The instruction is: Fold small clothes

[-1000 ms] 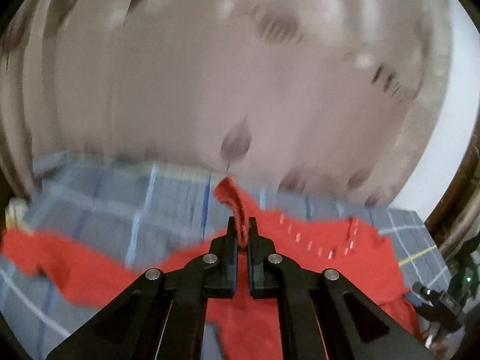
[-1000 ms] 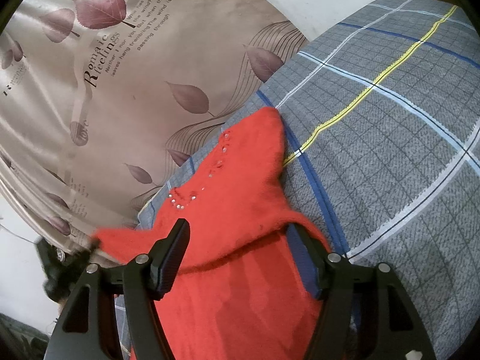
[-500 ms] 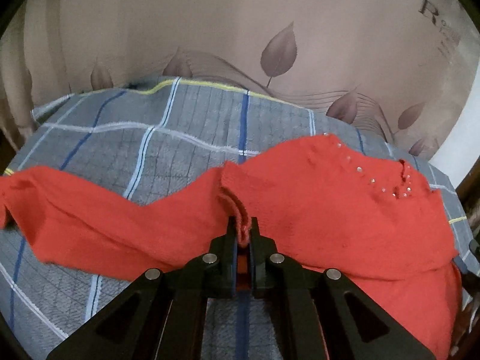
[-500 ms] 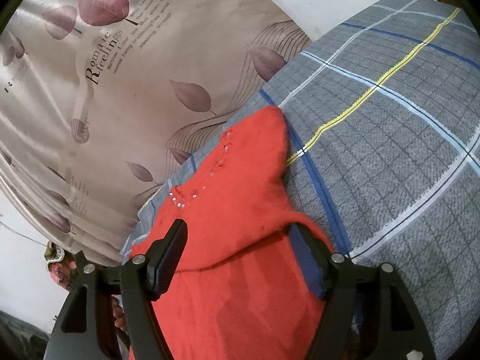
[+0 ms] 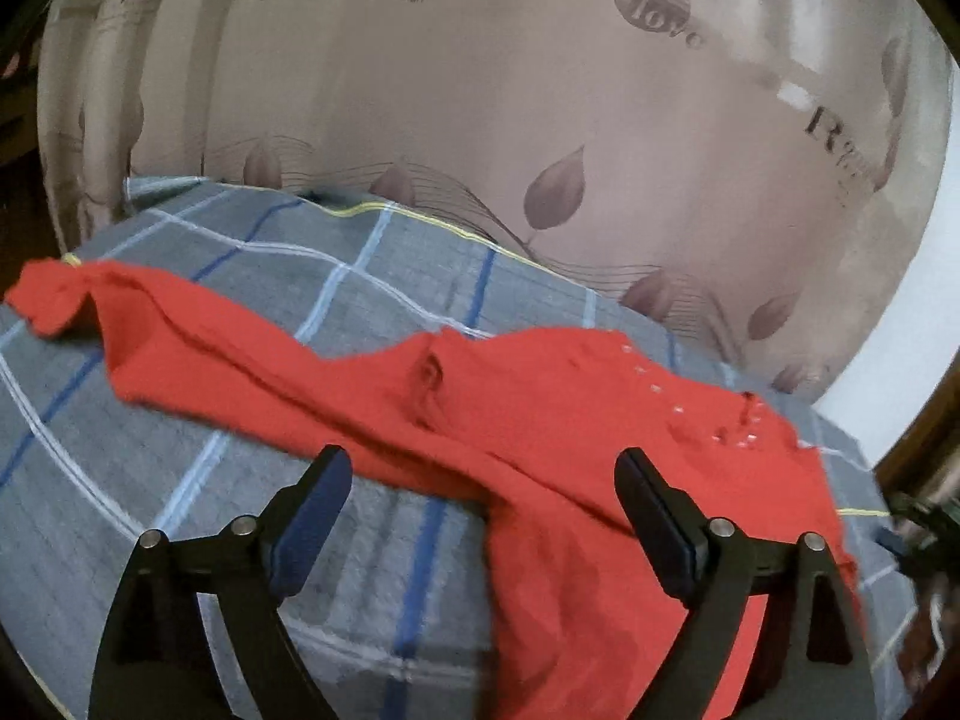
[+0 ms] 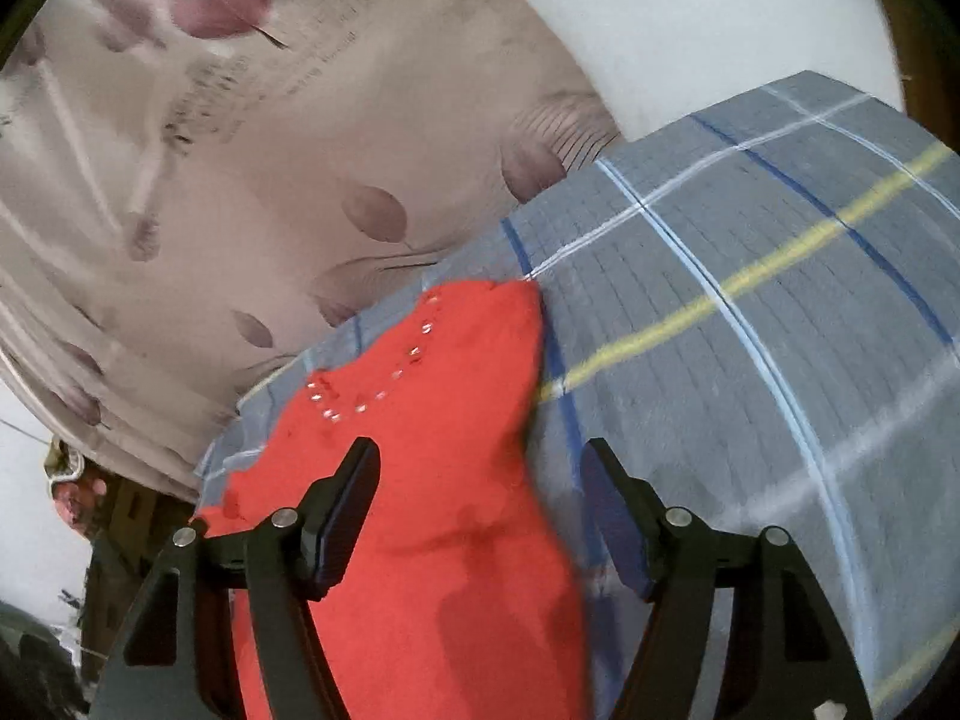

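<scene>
A small red knit sweater (image 5: 540,420) with shiny studs near its neckline lies on a grey plaid bed cover (image 5: 210,480). One sleeve stretches out to the left in the left wrist view. My left gripper (image 5: 483,474) hovers just above the sweater, its jaws opening wide, and the pads touch no cloth. In the right wrist view the same sweater (image 6: 432,450) runs from the neckline down toward the camera. My right gripper (image 6: 480,468) stands open over the sweater body, with cloth beneath the gap but not pinched.
A beige curtain (image 5: 480,120) printed with leaves and lettering hangs right behind the bed. The plaid cover (image 6: 750,330) spreads to the right of the sweater in the right wrist view. Dark furniture (image 6: 120,516) shows past the bed's far left edge.
My left gripper was shut on a fold of the sweater; it lowered the cloth to the bed and let go, jaws now wide. The right gripper shifted slightly and stayed open.
</scene>
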Demonstrator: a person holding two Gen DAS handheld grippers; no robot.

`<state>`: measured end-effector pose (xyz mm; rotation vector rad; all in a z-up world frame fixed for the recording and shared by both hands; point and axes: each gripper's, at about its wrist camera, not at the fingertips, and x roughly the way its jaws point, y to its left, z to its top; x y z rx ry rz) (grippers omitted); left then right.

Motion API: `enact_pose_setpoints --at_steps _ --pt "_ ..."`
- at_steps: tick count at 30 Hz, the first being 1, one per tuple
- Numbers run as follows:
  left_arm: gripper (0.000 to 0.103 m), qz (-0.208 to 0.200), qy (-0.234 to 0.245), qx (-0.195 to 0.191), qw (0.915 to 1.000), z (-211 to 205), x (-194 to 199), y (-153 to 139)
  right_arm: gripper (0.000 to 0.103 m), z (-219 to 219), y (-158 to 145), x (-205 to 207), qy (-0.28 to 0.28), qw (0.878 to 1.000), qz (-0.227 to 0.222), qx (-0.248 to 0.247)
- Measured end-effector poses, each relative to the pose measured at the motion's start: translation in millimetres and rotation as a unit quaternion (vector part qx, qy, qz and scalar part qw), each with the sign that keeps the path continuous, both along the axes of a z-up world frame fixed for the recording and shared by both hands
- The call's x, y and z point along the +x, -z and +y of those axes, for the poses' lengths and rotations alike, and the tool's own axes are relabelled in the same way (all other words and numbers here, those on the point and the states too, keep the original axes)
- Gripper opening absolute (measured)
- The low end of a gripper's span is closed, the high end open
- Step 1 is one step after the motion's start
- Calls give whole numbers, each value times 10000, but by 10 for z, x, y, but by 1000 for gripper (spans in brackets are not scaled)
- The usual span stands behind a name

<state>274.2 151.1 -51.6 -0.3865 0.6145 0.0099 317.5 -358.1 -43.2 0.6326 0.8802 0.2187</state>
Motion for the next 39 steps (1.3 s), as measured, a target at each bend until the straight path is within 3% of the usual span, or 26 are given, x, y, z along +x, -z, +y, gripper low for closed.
enact_pose_setpoints --at_steps 3,6,7,8,9,13,17,20,22,25,29,32,34,36,37,38,39 --pt "89 -129 -53 -52 9999 31 -65 -14 67 48 171 375 -135 9995 277 19" --pt "89 -72 -125 -280 9995 107 -63 38 64 247 244 605 -379 9982 311 -332" --pt "89 -20 -168 -347 9993 135 -62 61 50 318 283 668 -477 9968 379 -518" --pt "89 39 -196 -426 9989 163 -51 86 16 388 353 746 -503 9939 547 -819" --pt "89 91 -213 -503 9985 185 -39 113 4 406 401 776 -503 9925 617 -929" --pt "89 118 -327 -680 9971 244 -64 155 4 311 285 689 -154 9892 191 -1446" --pt "89 108 -309 -677 9972 223 -67 153 0 65 346 737 -44 9851 313 -1689" --pt "89 145 -266 -653 9974 203 -53 145 2 -104 434 689 -306 9969 162 -712" --pt "89 175 -283 -665 9972 203 -48 148 8 -191 357 551 -65 9987 -167 -467" --pt "89 204 -308 -713 9968 215 -41 159 8 -174 227 296 -11 9993 -331 -175" --pt "89 221 -303 -737 9966 216 -38 170 8 309 68 -32 -716 9940 -533 -628" --pt "89 216 -322 -756 9964 225 -38 176 6 606 167 -169 -1303 9801 -427 -1439" --pt "89 232 -344 -802 9959 237 -36 191 0 558 368 -147 -1058 9755 40 -1928" --pt "89 268 -370 -890 9950 267 -31 217 0 357 369 -149 -714 9842 52 -1621" --pt "89 291 -385 -940 9944 281 -28 231 0 275 336 -149 -351 9828 111 -1811" --pt "89 318 -404 -990 9938 292 -24 248 10 232 319 -147 -178 9809 158 -1932" --pt "89 338 -418 -1039 9931 297 -21 261 9 167 303 -173 -91 9845 137 -1747"
